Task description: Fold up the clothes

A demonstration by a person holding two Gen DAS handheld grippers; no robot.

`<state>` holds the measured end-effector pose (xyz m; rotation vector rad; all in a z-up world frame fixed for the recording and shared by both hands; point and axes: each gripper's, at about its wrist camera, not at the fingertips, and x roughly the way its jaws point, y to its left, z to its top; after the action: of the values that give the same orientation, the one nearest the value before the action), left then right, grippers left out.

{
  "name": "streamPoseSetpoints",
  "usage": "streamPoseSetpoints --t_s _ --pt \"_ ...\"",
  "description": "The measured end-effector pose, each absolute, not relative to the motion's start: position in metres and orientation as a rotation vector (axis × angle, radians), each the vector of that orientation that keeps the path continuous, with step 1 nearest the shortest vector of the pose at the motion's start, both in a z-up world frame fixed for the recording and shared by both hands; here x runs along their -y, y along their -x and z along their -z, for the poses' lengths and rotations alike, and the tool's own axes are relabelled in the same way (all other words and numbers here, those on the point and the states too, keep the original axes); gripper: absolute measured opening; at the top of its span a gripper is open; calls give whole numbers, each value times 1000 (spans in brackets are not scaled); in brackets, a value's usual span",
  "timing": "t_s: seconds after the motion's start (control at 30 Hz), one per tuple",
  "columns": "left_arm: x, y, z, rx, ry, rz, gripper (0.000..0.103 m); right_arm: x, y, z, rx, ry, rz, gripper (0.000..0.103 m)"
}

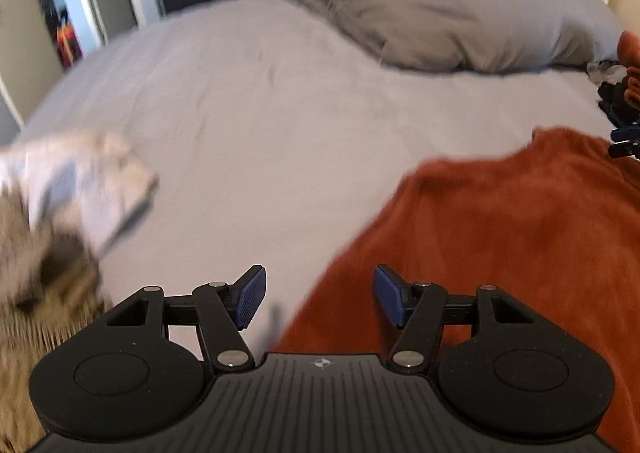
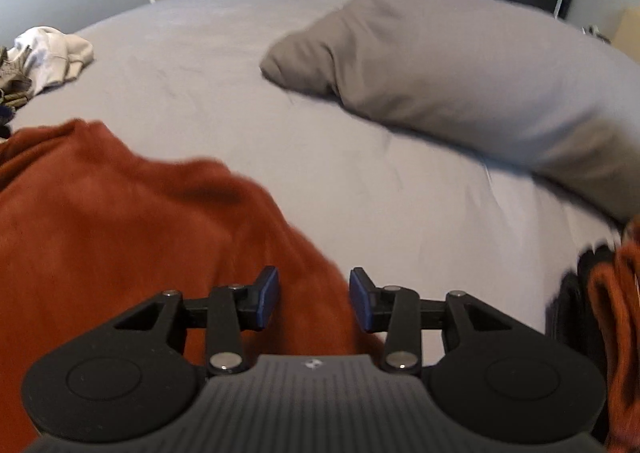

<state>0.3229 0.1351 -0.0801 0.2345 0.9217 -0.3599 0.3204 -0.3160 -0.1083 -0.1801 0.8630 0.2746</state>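
My left gripper (image 1: pixel 319 296) and right gripper (image 2: pixel 314 300) are both open and empty above the orange garment (image 2: pixel 120 233) on the bed (image 2: pixel 224 101). I judge one fold finished; next I must take its near edge.

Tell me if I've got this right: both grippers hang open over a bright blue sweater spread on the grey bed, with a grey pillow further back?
Not quite: the sweater is rust orange, not bright blue, as the right wrist view shows. The rest holds: the left gripper and right gripper are both open over it, on the grey bed, with the grey pillow further back.
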Motion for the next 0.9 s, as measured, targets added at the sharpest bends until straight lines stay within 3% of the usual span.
streamPoseSetpoints --t_s 0.03,0.1,0.13,0.17,0.2,0.23,0.5,0.6,0.63,0.67,0.73,0.9 --pt "-139 -320 85 -944 -216 360 58 320 -318 112 -877 168 -260 50" --pt "-142 -317 96 -974 -203 357 56 324 -316 120 -909 156 -245 49" --pt "-143 -317 101 -979 -194 356 43 325 -315 124 -926 152 -242 41" --pt "-143 -317 104 -976 -175 356 27 325 -316 127 -942 146 -240 18" --pt "-142 -317 105 -964 -159 352 23 324 -315 129 -947 151 -234 17" --pt "-141 -316 104 -942 -151 344 11 321 -314 129 -938 169 -223 14" --pt "-147 -338 110 -921 -183 159 7 323 -329 135 -922 194 -77 9" --pt "-139 -338 110 -923 -212 153 10 320 -330 134 -935 208 -79 14" --pt "-140 -337 107 -930 -194 144 19 322 -330 129 -938 184 -88 16" --pt "-142 -335 103 -933 -182 137 38 326 -328 122 -939 162 -94 34" --pt "-142 -326 90 -896 -194 124 65 333 -320 107 -915 139 -87 52" --pt "-140 -299 53 -849 -190 130 65 348 -282 61 -892 108 -90 52"
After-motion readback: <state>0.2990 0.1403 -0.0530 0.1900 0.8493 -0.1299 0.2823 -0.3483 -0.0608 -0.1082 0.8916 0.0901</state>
